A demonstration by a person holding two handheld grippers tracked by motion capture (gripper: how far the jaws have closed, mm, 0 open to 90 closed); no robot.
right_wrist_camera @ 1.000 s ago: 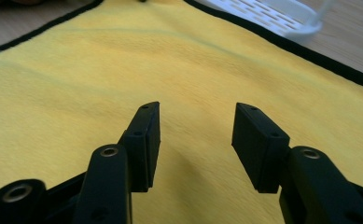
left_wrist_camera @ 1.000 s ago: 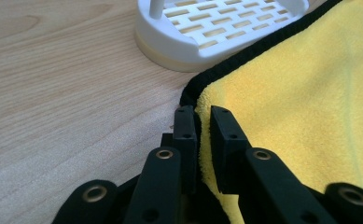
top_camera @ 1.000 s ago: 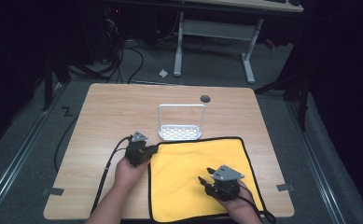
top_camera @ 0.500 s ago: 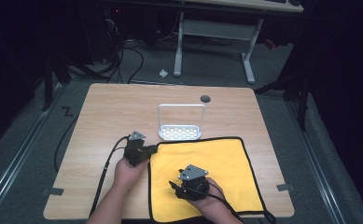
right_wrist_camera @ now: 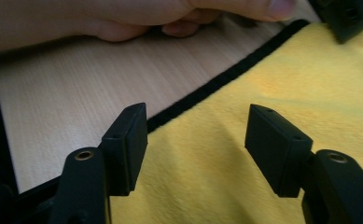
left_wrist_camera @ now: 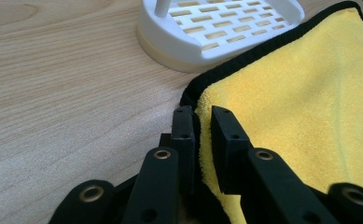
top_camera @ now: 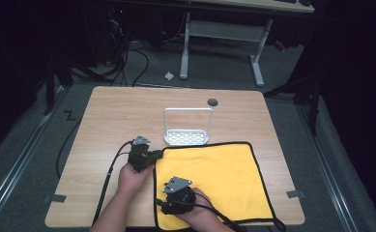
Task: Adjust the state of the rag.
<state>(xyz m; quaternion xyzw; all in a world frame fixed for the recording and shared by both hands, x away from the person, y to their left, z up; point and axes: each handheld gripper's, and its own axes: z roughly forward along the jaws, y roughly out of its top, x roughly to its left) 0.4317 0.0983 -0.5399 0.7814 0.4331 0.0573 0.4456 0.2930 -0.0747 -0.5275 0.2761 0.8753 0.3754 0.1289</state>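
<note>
Cloth point(top_camera: 214, 179), yellow with black edging, lies flat on my worktop point(top_camera: 108, 116) just beside the white rack point(top_camera: 187, 137). My left hand-held gripper point(left_wrist_camera: 202, 135) pinches the cloth's corner nearest the rack; my right hand-held gripper point(right_wrist_camera: 195, 140) hovers wide open, empty, over the cloth's edge.

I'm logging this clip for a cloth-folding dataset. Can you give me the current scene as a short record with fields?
surface: wooden table
cloth: yellow cloth with black edging, lying flat on the table
rack: white slotted stand, touching the cloth's far edge
left gripper: shut on the cloth's edge near its far left corner
right gripper: open, jaws apart over the cloth beside its left edge
</note>
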